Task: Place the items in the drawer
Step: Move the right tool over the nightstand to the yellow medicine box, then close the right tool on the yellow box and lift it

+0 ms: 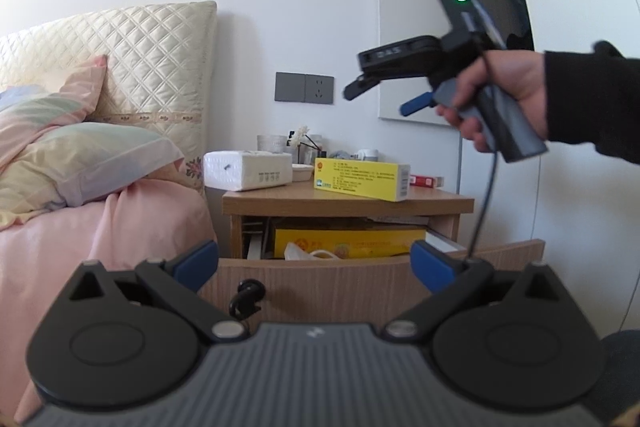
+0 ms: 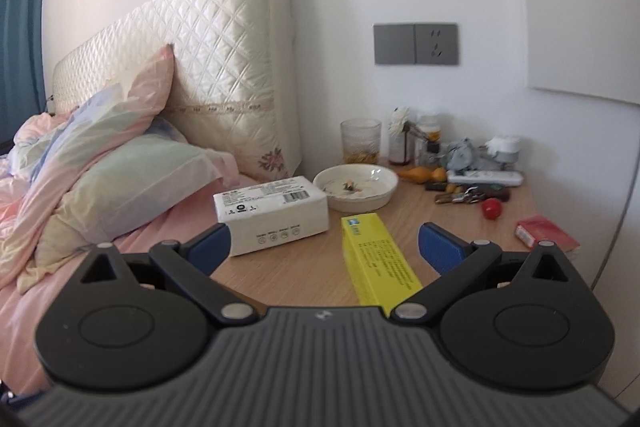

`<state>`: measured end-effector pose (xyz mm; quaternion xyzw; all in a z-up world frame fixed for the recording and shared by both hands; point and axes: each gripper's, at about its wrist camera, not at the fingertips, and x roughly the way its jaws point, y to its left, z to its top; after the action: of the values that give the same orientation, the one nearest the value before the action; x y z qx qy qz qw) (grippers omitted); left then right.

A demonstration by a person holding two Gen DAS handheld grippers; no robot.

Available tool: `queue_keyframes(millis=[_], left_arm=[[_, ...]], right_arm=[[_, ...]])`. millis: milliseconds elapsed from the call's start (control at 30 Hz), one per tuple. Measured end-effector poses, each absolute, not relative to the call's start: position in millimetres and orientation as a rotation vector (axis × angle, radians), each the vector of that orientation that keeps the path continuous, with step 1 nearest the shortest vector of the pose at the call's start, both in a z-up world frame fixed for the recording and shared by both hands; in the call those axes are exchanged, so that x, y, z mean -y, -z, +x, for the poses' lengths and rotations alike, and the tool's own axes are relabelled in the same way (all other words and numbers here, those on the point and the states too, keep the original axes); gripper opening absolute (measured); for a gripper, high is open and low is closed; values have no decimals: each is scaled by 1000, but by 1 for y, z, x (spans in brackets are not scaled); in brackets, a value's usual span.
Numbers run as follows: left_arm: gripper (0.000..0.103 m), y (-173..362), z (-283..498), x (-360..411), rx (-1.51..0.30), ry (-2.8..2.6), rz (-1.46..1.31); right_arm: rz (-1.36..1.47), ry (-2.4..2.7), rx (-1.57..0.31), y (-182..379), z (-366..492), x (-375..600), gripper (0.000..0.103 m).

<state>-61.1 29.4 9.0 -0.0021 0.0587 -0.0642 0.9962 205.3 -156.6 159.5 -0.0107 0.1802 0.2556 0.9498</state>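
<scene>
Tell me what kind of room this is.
A bedroom, almost certainly: a bed with a quilted headboard and pillows, and a cluttered wooden nightstand beside it, its drawer open.

The right gripper (image 1: 378, 97) bears pale letters, seemingly "DAS", on its black body. Print on the yellow box (image 1: 362, 179) and the tissue pack (image 2: 272, 215) is too small to read.

One yellow box (image 2: 376, 259); one white tissue pack (image 2: 272, 217); one white bowl (image 2: 356, 187); one glass (image 2: 360, 141); one red ball (image 2: 492, 209); one red packet (image 2: 546, 233); one remote control (image 2: 484, 178); two pillows (image 2: 120, 163); one open drawer (image 1: 340, 279).
</scene>
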Motion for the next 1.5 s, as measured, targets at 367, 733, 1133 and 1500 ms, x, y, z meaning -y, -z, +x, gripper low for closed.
queue_keyframes(millis=[367,733,1133,1500], left_arm=[[103,-7,-62,-28,-120,138,6],[103,-3,-60,-26,-138,130,17],[103,-4,-60,-26,-137,128,17],[103,-3,-60,-25,-126,130,28]], right_arm=[[-187,-523,-510,-157,254,122,102],[-300,-447,-615,-126,300,116,87],[-267,-417,-644,-112,309,126,63],[-294,-426,-648,-120,299,123,43]])
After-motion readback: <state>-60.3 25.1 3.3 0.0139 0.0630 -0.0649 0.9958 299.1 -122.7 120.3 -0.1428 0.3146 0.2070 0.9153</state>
